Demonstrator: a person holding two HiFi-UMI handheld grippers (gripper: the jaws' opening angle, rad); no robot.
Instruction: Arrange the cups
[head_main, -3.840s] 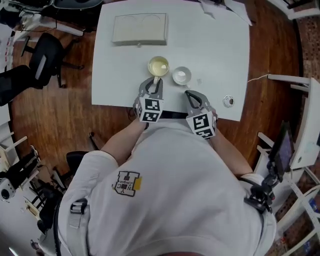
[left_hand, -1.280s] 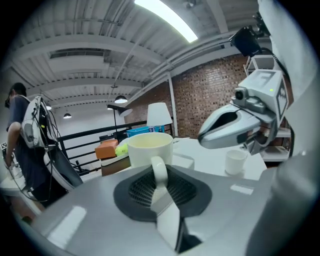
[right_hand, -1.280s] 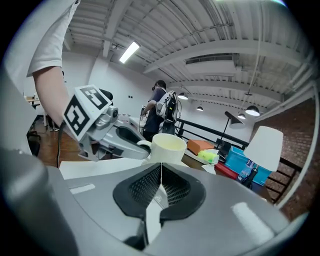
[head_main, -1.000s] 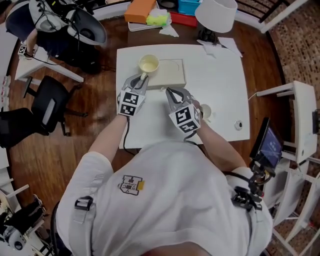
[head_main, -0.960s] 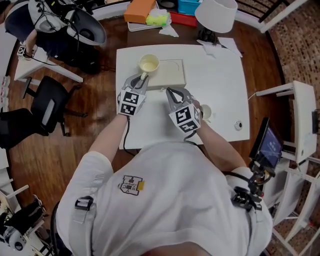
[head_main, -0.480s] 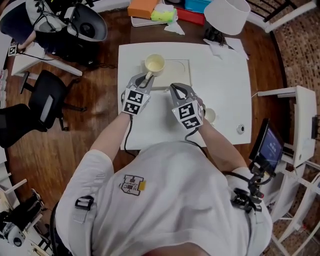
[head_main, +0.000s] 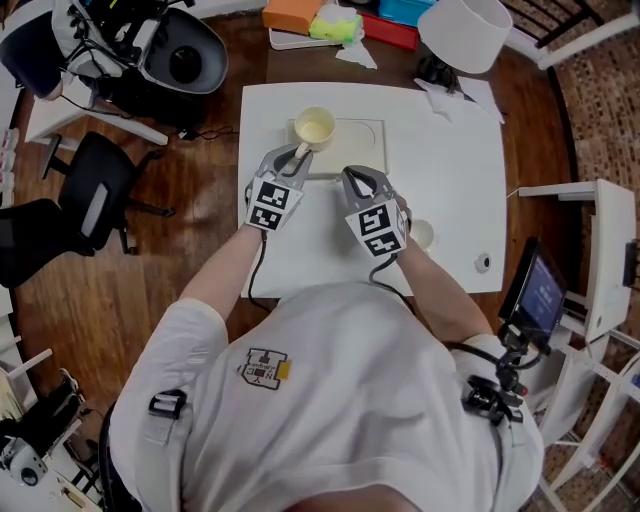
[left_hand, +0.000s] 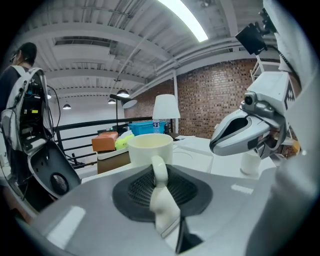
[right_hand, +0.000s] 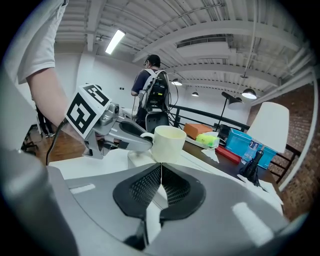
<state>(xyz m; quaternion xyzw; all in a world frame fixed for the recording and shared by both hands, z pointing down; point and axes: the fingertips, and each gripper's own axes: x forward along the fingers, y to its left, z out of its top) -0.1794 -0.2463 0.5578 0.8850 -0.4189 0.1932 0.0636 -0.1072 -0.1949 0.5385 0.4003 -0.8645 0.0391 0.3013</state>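
A pale yellow cup (head_main: 314, 127) stands at the left end of the cream tray (head_main: 360, 140) on the white table (head_main: 450, 160). My left gripper (head_main: 297, 153) is shut on its handle; its jaws have just been opening slightly, with the handle (left_hand: 160, 172) still between the pads. In the left gripper view the cup (left_hand: 150, 147) is upright just past the jaws. My right gripper (head_main: 357, 181) is shut and empty, near the tray's front edge. A small white cup (head_main: 422, 234) stands by my right hand, half hidden. In the right gripper view the yellow cup (right_hand: 170, 142) sits ahead of the shut right gripper (right_hand: 161, 175).
A white lamp (head_main: 478, 30) and loose papers (head_main: 460, 95) are at the table's far right. An orange box (head_main: 292, 14) lies beyond the far edge. A small round object (head_main: 484, 262) lies near the right front corner. Chairs (head_main: 95, 200) stand to the left. A person (right_hand: 152, 90) stands in the background.
The yellow cup has gone from the table's near edge to the tray at the far side, carried by my left gripper. My right gripper moved up toward the tray, leaving the white cup behind.
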